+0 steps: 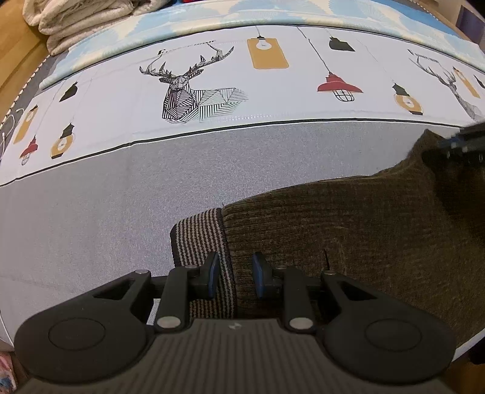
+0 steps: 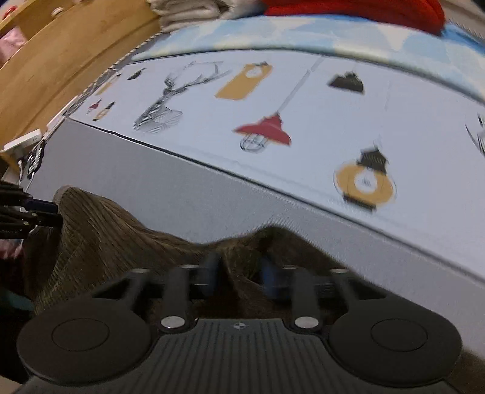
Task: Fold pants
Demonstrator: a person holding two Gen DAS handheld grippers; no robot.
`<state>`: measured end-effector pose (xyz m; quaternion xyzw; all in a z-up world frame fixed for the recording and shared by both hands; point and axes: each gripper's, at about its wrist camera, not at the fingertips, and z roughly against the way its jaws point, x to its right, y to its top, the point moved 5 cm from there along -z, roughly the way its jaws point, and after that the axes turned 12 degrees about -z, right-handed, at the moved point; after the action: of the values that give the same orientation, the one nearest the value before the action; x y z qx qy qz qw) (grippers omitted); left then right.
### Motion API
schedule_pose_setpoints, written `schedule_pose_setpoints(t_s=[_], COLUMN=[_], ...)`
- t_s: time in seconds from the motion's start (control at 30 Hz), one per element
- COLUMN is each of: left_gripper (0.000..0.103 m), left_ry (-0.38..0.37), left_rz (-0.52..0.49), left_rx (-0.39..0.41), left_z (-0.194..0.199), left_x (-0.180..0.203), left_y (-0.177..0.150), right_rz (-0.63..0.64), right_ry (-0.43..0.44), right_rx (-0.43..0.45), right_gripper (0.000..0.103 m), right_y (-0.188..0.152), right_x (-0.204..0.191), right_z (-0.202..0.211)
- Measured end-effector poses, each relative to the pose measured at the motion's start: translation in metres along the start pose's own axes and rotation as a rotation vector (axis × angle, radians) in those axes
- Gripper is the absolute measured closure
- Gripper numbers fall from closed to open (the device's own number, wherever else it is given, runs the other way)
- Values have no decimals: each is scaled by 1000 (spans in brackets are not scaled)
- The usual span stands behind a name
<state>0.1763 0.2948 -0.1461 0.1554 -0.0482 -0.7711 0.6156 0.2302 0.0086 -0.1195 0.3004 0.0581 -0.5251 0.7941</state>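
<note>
Grey bedding [image 1: 91, 212] with a deer-and-lantern printed band spreads before you. Olive corduroy pants [image 1: 333, 218] lie at its near edge. Your left gripper [image 1: 233, 274] pinches their striped waistband [image 1: 197, 236]; your right gripper [image 2: 239, 272], blurred, straddles a raised fold, grip uncertain. Only its view shows red fabric [image 2: 363, 9] far back.

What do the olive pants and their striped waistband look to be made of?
The pants look like a soft ribbed fabric, corduroy or chenille: fine parallel ridges, matte nap. The waistband looks like knit elastic: tight black and grey stripes, flatter surface.
</note>
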Motion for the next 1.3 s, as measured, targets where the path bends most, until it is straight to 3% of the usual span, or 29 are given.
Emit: schedule_pose_setpoints(t_s=[0.03,0.23,0.37,0.5,0.57,0.63,0.7,0.77,0.83,0.97,1.07,1.23,1.3], left_gripper=[76,75,75,73,73,73,73,73,73,73,73,76,77], left_ry=[-1,0,-2,4,6,-6,-28,-59,-87,-103,-100,-65,-71], left_rz=[-2,-16,-10,9,29,60,93,108,94,22,-14,-42,-35], left_rx=[0,1,3,25,61,110,152,192,215,210,163,14,-5], left_z=[0,1,3,10,17,25,32,38,41,40,28,-5,-9], left_x=[0,0,-1,-4,-9,-15,-19,-18,-11,10,20,19,16], left_y=[0,0,1,1,3,6,10,15,21,29,29,9,6], right_rz=[6,-14,-11,-104,-139,-96,7,104,168,179,100,69,51], right_ry=[9,-7,-139,-368,-336,-178,-8,78,70,-65,-66,-85,-102], right_rx=[15,107,98,240,314,325,259,152,39,-35,-32,12,1], right_gripper=[90,92,90,90,90,87,87,86,86,89,96,97,97], right_y=[5,27,22,36,42,42,31,11,-9,-23,-19,-13,-16], right_x=[-2,-5,7,33,37,24,4,-11,-13,3,18,13,24], right_z=[4,13,-14,5,29,49,57,51,36,6,0,9,9])
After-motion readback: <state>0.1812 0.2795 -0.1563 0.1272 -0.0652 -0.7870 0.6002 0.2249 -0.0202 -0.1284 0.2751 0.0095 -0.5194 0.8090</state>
